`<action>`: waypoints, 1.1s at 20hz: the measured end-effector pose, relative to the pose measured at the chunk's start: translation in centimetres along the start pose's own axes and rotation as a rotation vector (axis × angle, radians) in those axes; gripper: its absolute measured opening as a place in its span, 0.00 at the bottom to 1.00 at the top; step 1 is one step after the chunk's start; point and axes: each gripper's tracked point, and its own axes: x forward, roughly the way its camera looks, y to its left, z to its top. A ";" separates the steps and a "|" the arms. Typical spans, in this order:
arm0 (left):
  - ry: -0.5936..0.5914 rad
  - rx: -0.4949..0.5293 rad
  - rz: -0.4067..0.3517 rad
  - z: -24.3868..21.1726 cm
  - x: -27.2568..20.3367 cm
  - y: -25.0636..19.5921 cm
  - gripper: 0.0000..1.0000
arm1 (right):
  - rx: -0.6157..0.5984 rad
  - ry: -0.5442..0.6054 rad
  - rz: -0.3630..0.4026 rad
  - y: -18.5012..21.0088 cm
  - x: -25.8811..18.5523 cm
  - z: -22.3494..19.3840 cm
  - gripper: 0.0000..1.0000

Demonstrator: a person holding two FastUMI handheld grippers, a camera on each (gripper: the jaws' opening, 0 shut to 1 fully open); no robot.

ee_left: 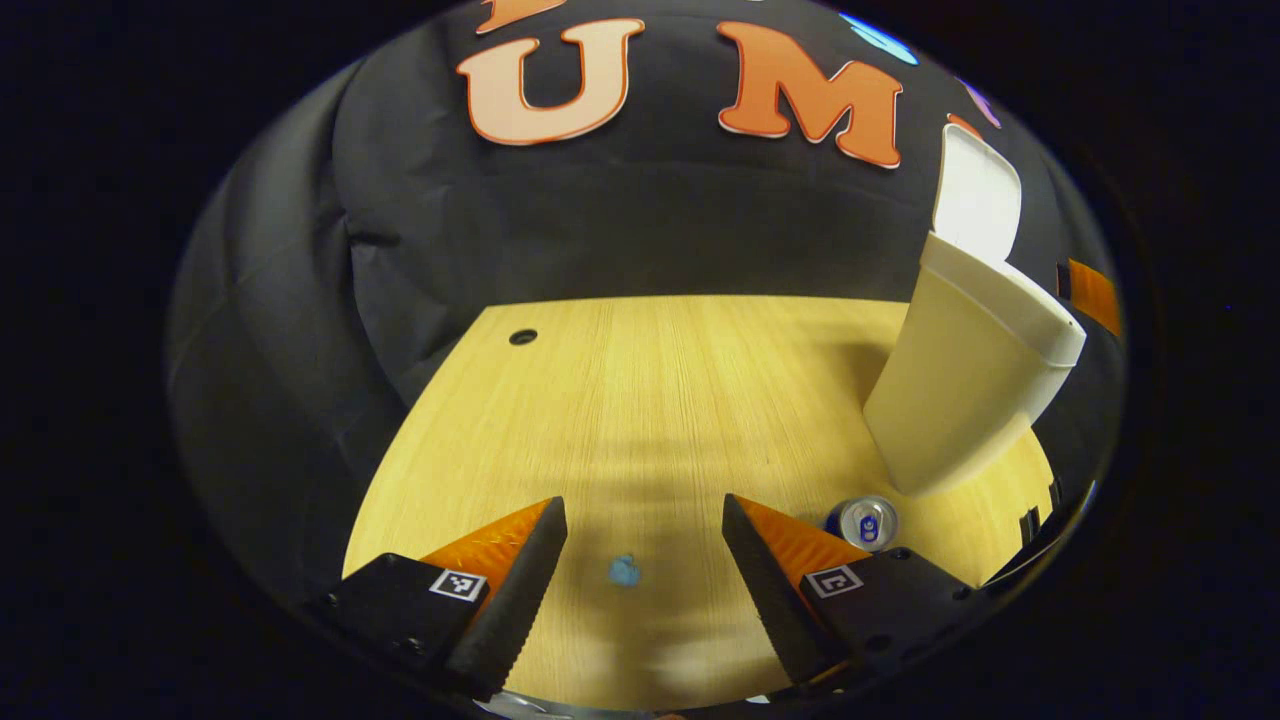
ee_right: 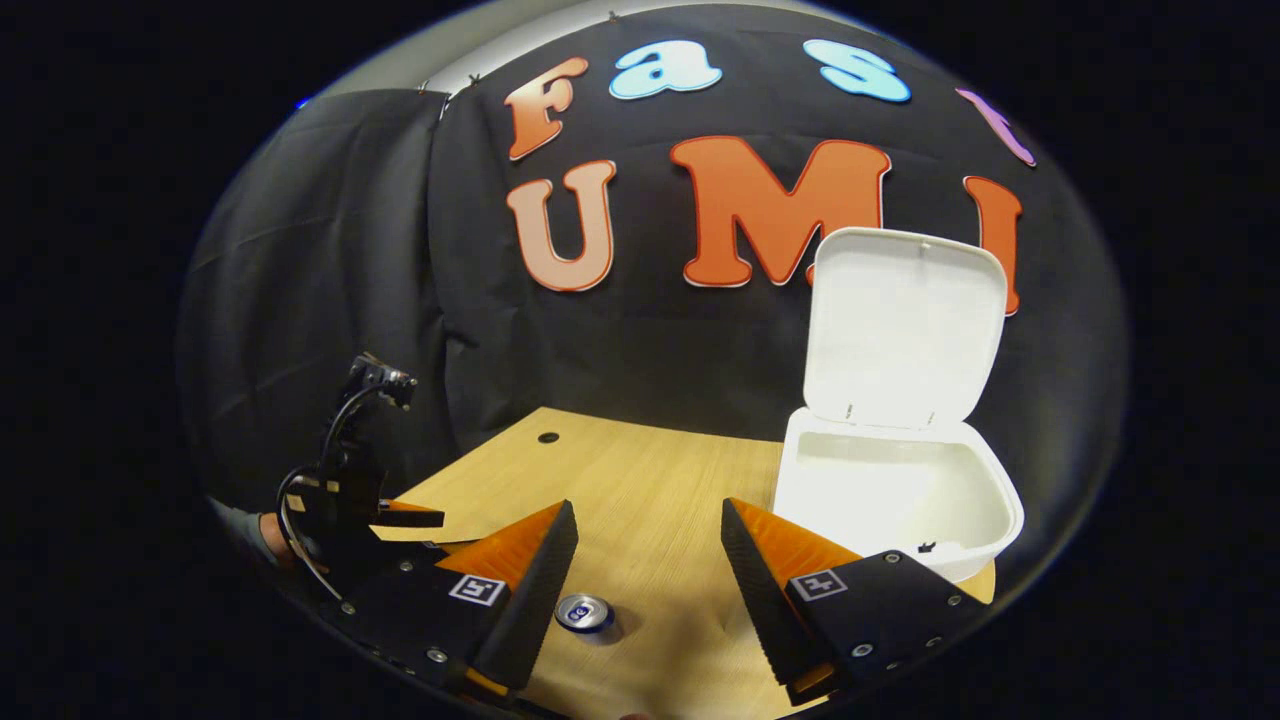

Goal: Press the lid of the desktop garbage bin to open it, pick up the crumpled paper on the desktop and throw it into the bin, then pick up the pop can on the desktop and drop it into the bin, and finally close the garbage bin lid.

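Right gripper (ee_right: 648, 570) fingers are spread wide, holding nothing. The pop can (ee_right: 584, 612) stands upright low between them (nearer this hand). Left gripper (ee_left: 640, 575) gapes too. Bin (ee_right: 900, 500) lid (ee_right: 900, 325) stands up; paper inside, maybe.

Bin (ee_right: 890, 500) interior washed out

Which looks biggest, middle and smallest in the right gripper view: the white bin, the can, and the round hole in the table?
1. The bin, with its lid standing open, looks by far the biggest.
2. The can looks much smaller.
3. The hole looks smallest, though it lies farther from the camera, so that is unsure.
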 end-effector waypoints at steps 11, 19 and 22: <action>0.215 -0.105 -0.020 -6.1 2.2 0.3 1.00 | -0.110 0.125 0.094 2.3 3.5 -8.6 0.90; 0.282 -0.055 0.048 -5.5 5.1 2.1 0.96 | -0.058 0.201 0.129 2.8 5.0 -11.9 0.91; 0.276 -0.035 0.051 -3.3 5.7 2.9 0.98 | -0.057 0.225 0.140 3.2 5.6 -13.1 0.91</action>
